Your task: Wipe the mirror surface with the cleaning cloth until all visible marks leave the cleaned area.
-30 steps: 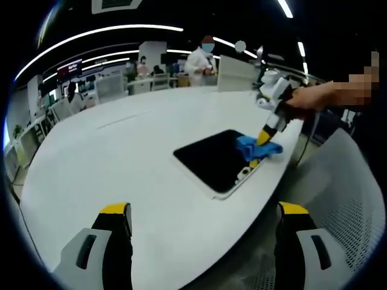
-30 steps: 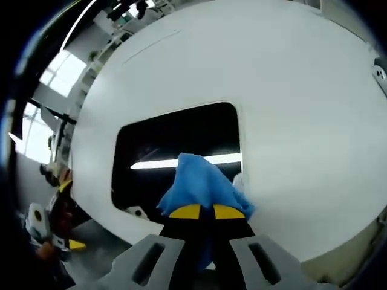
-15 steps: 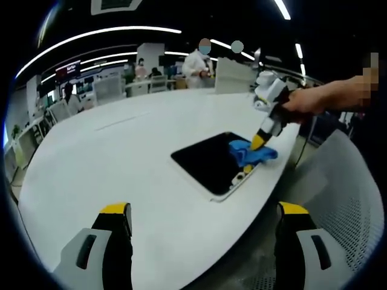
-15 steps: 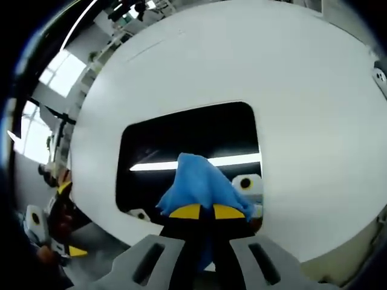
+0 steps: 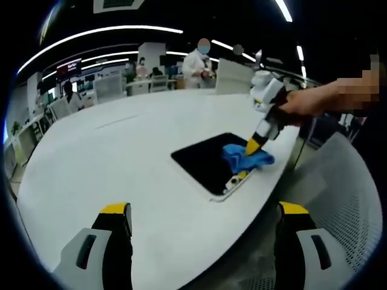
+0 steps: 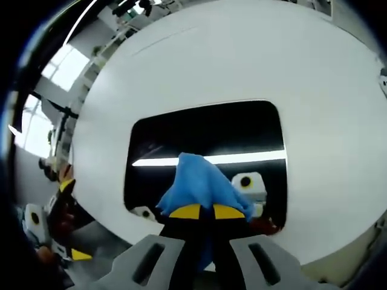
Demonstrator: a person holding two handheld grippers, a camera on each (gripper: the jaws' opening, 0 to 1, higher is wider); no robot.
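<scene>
The mirror (image 5: 208,162) lies flat on the white counter (image 5: 121,157), close to the counter's edge nearest the person. It is a dark rounded rectangle in a pale frame. In the right gripper view its long axis runs across the picture, left to right, and a bright ceiling strip reflects as a line along that axis (image 6: 205,142). In the left gripper view the long axis runs diagonally, from lower right toward upper left.

The right claw (image 6: 201,211) is clamped tight on the blue cleaning cloth (image 6: 202,184), its yellow-tipped jaws pressed together with the cloth bunched between them. The cloth rests on the mirror glass, near the long edge closest to the camera. In the left gripper view the same claw (image 5: 254,145) points down at the cloth (image 5: 245,158), held by a person's hand (image 5: 302,103).

The left claw (image 5: 202,211) hangs above the counter edge, well apart from the mirror, jaws spread wide with nothing between them.
</scene>
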